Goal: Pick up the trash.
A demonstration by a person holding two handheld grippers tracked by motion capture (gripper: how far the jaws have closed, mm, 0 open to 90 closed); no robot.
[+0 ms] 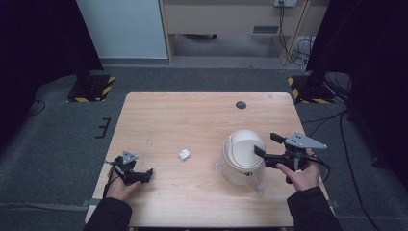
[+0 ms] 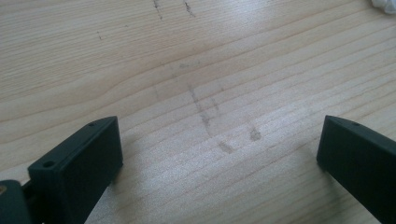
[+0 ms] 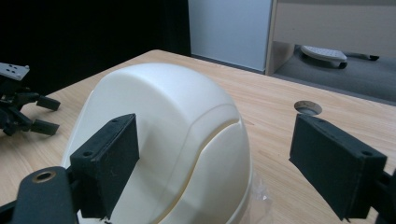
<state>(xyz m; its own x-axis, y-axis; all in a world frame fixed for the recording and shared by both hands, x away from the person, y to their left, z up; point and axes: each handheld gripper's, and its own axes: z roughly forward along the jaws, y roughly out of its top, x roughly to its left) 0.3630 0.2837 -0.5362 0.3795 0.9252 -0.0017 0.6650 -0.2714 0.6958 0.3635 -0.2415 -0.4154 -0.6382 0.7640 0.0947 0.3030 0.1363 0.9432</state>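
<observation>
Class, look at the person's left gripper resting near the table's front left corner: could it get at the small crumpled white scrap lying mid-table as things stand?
Probably yes. The left gripper is open, and only bare table lies between it and the scrap; the white bin stands off to the side.

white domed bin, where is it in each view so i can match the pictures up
High view: the white domed bin stands right of centre on the table, beside the right gripper.
Right gripper view: it is centre-left, close up, behind the left jaw.
Left gripper view: it is not in this picture.
Shared landmark: the round hole in the table beyond the bin.
</observation>
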